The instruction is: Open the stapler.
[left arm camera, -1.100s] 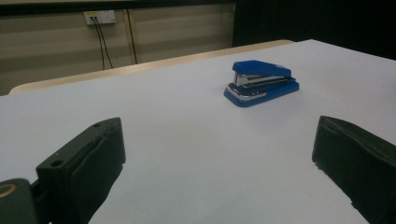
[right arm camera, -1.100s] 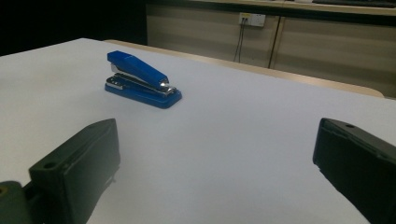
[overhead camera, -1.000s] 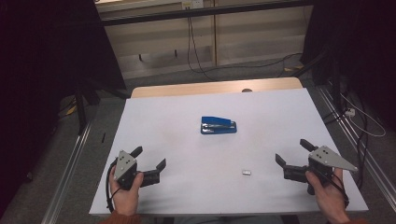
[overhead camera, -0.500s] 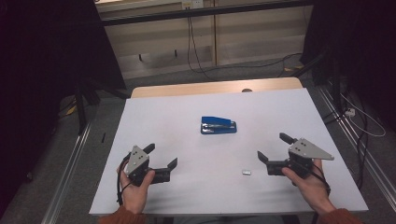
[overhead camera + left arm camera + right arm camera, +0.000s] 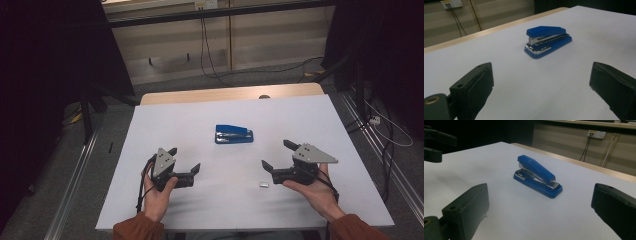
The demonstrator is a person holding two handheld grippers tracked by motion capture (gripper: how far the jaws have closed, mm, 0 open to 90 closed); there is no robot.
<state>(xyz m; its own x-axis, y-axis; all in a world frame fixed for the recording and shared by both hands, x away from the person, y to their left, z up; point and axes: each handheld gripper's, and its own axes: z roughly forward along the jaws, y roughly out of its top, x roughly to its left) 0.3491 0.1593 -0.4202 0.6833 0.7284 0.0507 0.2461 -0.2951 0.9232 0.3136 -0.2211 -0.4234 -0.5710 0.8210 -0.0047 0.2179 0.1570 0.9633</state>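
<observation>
A blue stapler (image 5: 234,134) lies flat at the middle of the white table (image 5: 310,115), its long side across the table. My left gripper (image 5: 184,159) hovers near the front left, open, its jaws wide apart and aimed at the stapler. My right gripper (image 5: 276,154) hovers at the front right, open too, with nothing between its jaws. In the left gripper view the stapler (image 5: 547,41) sits ahead of the open left gripper (image 5: 541,75). The right gripper view shows the stapler (image 5: 537,176) beyond the open right gripper (image 5: 540,195), and the left gripper (image 5: 434,142) far off.
A small silver metal piece (image 5: 263,184) lies on the table just in front of the right gripper. A wooden edge (image 5: 225,95) runs along the table's far side. Cables (image 5: 205,45) hang against the wall behind. Metal rails (image 5: 75,175) flank the table.
Both grippers have moved inward and forward from the table's front corners toward the stapler. Their jaws stay open. The stapler and the silver piece have not moved.
</observation>
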